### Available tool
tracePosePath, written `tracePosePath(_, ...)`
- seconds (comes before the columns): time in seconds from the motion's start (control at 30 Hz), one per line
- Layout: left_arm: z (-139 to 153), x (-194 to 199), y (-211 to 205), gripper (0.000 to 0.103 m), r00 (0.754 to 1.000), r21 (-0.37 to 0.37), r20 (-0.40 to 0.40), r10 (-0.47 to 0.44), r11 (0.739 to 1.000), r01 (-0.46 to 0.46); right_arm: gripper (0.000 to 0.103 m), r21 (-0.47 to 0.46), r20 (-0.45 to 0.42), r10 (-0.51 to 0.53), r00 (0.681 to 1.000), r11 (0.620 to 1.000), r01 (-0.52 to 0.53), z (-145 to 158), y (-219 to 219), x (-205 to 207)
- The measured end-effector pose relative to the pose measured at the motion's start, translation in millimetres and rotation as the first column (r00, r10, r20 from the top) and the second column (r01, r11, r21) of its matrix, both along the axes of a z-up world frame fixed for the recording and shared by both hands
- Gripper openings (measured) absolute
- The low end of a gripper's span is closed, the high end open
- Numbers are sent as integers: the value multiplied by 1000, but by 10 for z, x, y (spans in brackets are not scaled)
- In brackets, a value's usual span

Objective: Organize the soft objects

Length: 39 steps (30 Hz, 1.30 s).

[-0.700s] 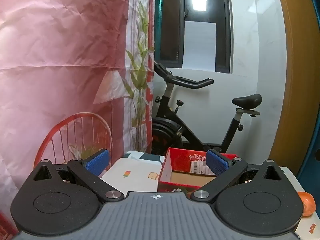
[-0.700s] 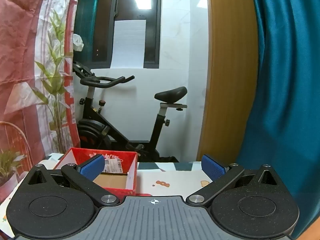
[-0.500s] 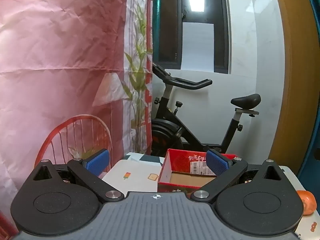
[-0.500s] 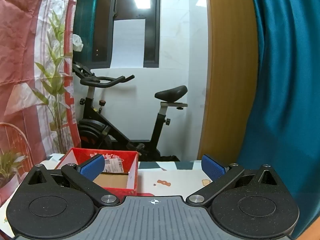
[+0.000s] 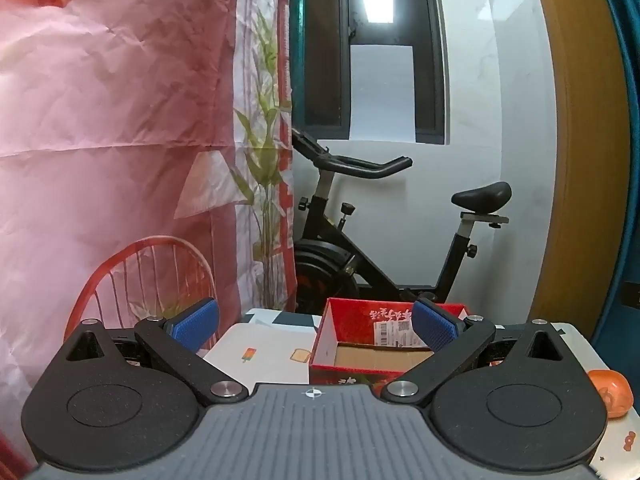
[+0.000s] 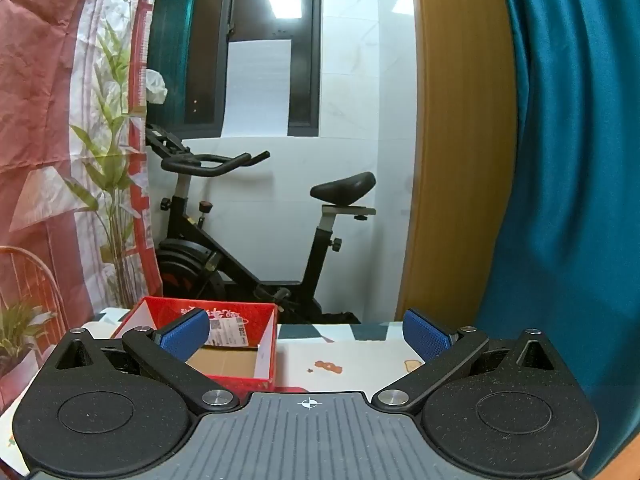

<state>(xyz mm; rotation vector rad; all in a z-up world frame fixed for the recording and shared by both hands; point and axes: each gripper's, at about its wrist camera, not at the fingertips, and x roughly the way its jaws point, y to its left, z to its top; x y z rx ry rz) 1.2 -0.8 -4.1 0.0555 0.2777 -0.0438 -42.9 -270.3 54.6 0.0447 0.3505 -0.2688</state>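
An open red cardboard box (image 5: pixel 362 334) with a bare brown bottom stands on a white table with small cartoon prints (image 5: pixel 264 340). My left gripper (image 5: pixel 314 326) hangs above the table's near side, open wide, nothing between its blue pads (image 5: pixel 196 324). An orange soft object (image 5: pixel 610 390) lies at the right edge of the left wrist view, beside the gripper body. In the right wrist view the same red box (image 6: pixel 262 354) sits at the left, and my right gripper (image 6: pixel 306 334) is open and empty over the table (image 6: pixel 352 356).
A black exercise bike (image 5: pixel 360 248) stands behind the table against a white wall. A pink printed backdrop (image 5: pixel 100 160) hangs at the left. A wooden door frame (image 6: pixel 460 160) and a teal curtain (image 6: pixel 572 180) fill the right.
Both views have shifted very slightly; the box sits a touch lower and nearer in the frames. The jaws of both grippers stay wide open.
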Motion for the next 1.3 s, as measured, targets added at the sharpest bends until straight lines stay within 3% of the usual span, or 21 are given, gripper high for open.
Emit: tracePosePath(1.3, 8, -26, -7, 103, 1000, -7, 3, 1, 1000, -1, 103, -3, 0, 0, 1000, 1000, 0, 27, 14, -7)
